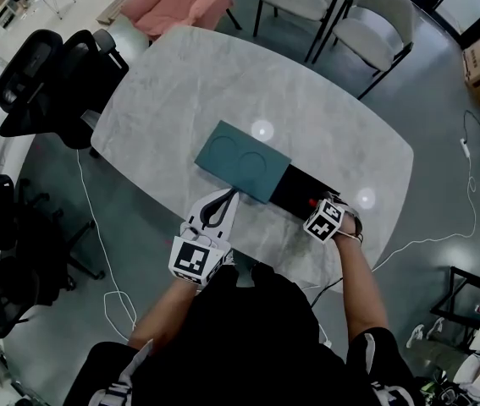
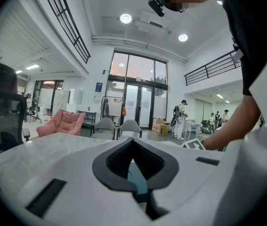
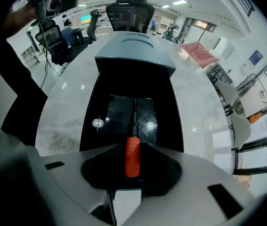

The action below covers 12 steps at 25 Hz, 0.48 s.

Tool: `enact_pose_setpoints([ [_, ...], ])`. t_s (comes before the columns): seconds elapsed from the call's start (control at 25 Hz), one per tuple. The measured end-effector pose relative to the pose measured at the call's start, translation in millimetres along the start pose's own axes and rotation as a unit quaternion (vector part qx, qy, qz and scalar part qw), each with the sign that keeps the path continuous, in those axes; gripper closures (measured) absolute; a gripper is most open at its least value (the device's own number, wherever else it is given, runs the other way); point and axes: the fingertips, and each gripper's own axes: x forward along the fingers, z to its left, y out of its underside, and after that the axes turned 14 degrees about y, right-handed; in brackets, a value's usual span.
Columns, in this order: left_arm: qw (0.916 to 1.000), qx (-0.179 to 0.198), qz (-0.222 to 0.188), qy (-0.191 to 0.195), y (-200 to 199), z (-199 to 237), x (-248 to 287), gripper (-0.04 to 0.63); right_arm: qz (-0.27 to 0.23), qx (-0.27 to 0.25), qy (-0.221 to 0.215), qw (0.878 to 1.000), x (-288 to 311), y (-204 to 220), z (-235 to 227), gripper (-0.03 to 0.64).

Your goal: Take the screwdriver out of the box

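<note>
Screwdriver [image 3: 132,157]: sits with its orange handle pinched between the jaws of the right gripper [image 3: 133,144] and points its thin dark shaft straight ahead of the tips. Lies over the glossy black floor of the box [image 3: 164,107], inside the box's outline; cannot tell whether resting on that floor or raised off it.

Right gripper: clenches on the handle from both sides, dark pads close against it. Hangs at the near end of the open box, marker cube toward the person.

Box: stretches away in front of the right gripper's jaws, long and dark, on the pale marble table [image 1: 180,83]. Carries two bright light reflections on its floor, one on either side of the shaft.

Lid [image 1: 244,161]: teal, with two round recesses, lies flat ahead and to the left of the right gripper and covers the box's far end.

Left gripper [image 1: 234,196]: holds its jaws closed, tips together, with nothing seen clamped between them. Sits low over the table with the tips at the lid's near edge; shows teal through the hollow behind the tips. Cannot tell whether touching the lid.

Black office chair [image 3: 129,11]: stands beyond the lid, straight ahead of the right gripper's jaws
</note>
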Motion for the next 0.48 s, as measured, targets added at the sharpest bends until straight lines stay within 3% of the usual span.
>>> enact_pose_setpoints([
  [0.48,0.9999,-0.001,-0.009,0.006,-6,-7,-3,0.591,0.007,0.034,0.030,0.999,-19,-2,0,0.505],
])
